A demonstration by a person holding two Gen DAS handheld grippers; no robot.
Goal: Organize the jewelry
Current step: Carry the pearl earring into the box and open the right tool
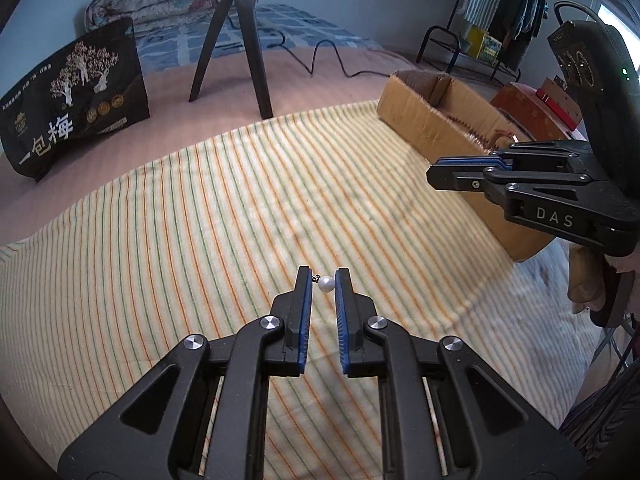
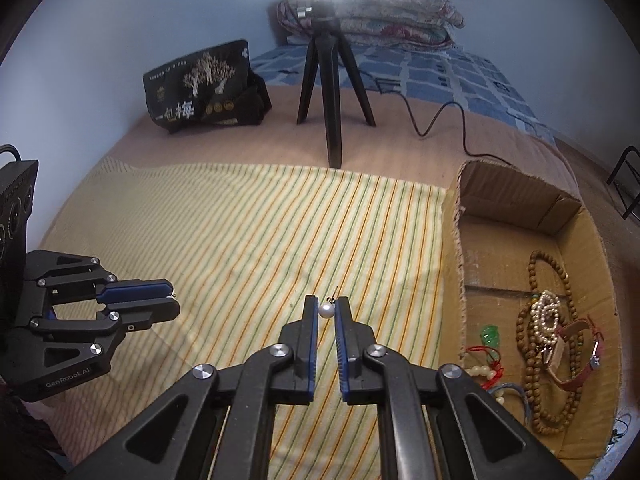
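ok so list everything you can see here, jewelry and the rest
pearl earring: 2, white, one in each gripper
cardboard box: 1, brown, right of cloth
wooden beads: brown, in box
pearl bracelet: 1, white, in box
watch: 1, red strap, in box
striped cloth: 1, yellow, on bed
tripod: 1, black, behind cloth
bag: 1, black, far left
left gripper: black, blue pads
right gripper: same

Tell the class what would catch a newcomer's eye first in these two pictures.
The left gripper pinches one pearl earring at its fingertips above the striped cloth, and the right gripper pinches another pearl earring. Right of the cloth, an open cardboard box holds wooden bead strings and a red-strapped watch.
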